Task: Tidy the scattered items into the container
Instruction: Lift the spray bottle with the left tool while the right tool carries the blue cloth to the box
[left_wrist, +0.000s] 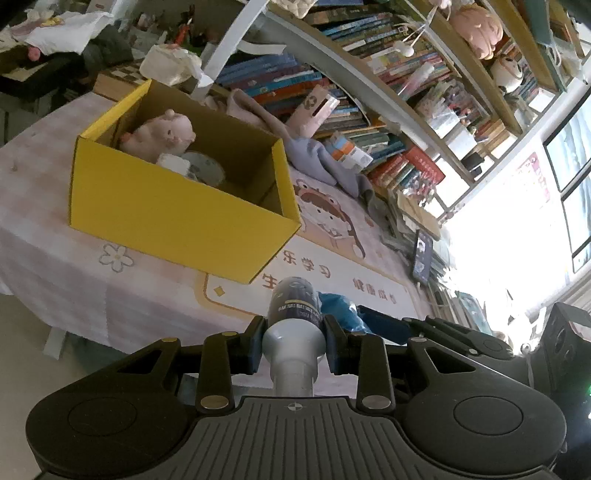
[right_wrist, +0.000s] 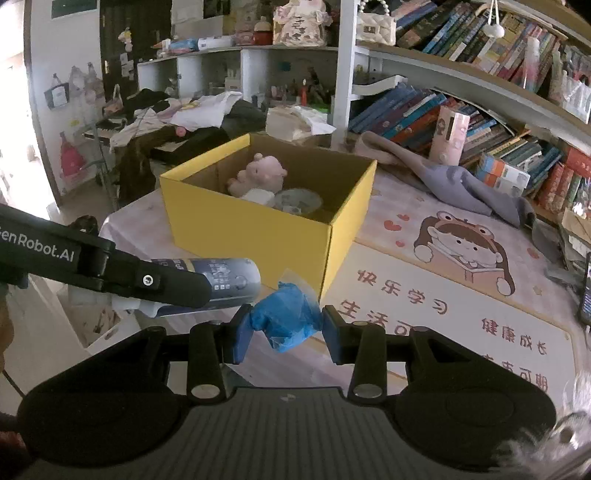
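A yellow cardboard box (left_wrist: 173, 218) (right_wrist: 258, 236) stands on the table and holds a pink plush pig (left_wrist: 162, 134) (right_wrist: 258, 173), a white item and a patterned bowl (right_wrist: 297, 201). My left gripper (left_wrist: 293, 328) is shut on a dark-labelled bottle with a grey neck (left_wrist: 293, 306), held in front of the box; the bottle also shows in the right wrist view (right_wrist: 221, 277). My right gripper (right_wrist: 284, 325) is shut on a crumpled blue wrapper (right_wrist: 284, 319), just right of the left gripper and below the box's near corner.
A pink cartoon table mat (right_wrist: 443, 280) covers the table. A grey cloth (right_wrist: 461, 184) lies behind the box on the right. Bookshelves (right_wrist: 480, 110) line the back, and a phone (left_wrist: 421, 256) leans at the right edge.
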